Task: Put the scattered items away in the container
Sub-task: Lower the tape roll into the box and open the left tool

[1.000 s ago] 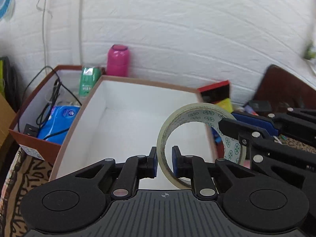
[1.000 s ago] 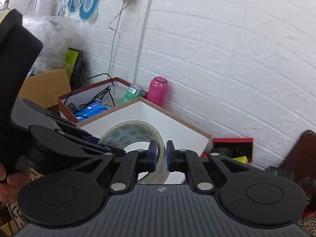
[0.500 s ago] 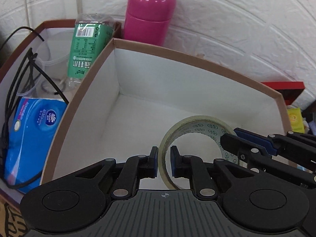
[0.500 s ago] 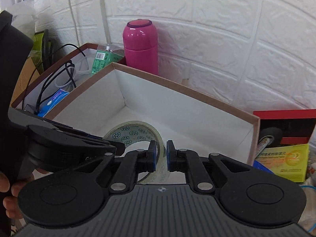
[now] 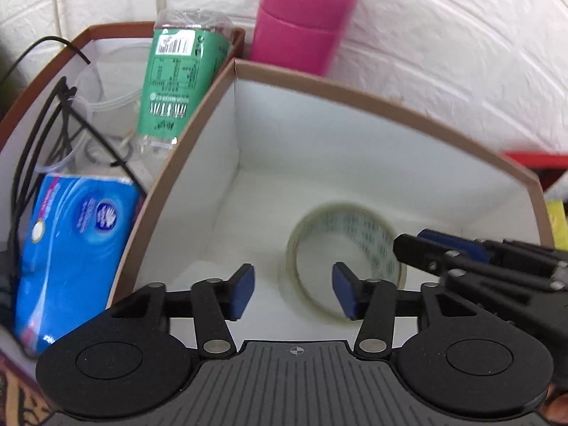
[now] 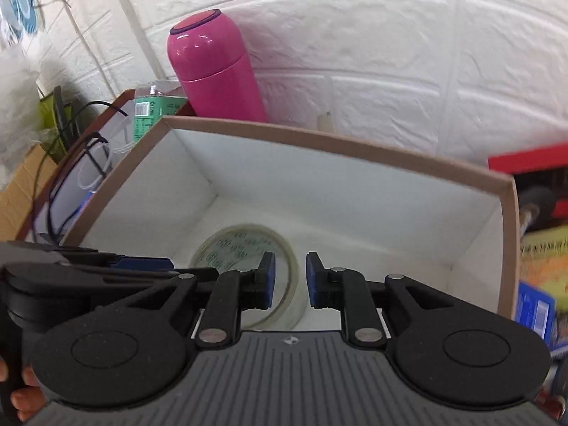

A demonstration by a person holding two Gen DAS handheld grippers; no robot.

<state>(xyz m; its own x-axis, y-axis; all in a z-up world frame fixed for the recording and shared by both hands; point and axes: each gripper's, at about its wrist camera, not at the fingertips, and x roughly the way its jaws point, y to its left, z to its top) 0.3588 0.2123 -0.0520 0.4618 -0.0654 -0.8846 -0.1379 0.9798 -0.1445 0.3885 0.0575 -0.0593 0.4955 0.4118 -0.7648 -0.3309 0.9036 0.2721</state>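
Risk, 1 item: clear printed tape roll [image 5: 342, 259] loose between my wide-open left gripper [image 5: 294, 293] and part-open, empty right gripper [image 6: 289, 284] inside brown-rimmed white cardboard box [image 5: 355, 96]; withdrawing could snag it.

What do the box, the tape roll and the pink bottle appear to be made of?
Box: likely cardboard, with a matte white inside, brown rim and folded corners. Tape roll: translucent plastic film, glossy and see-through, printed core. Pink bottle: smooth, glossy highlights; coated metal or plastic, cannot tell which.
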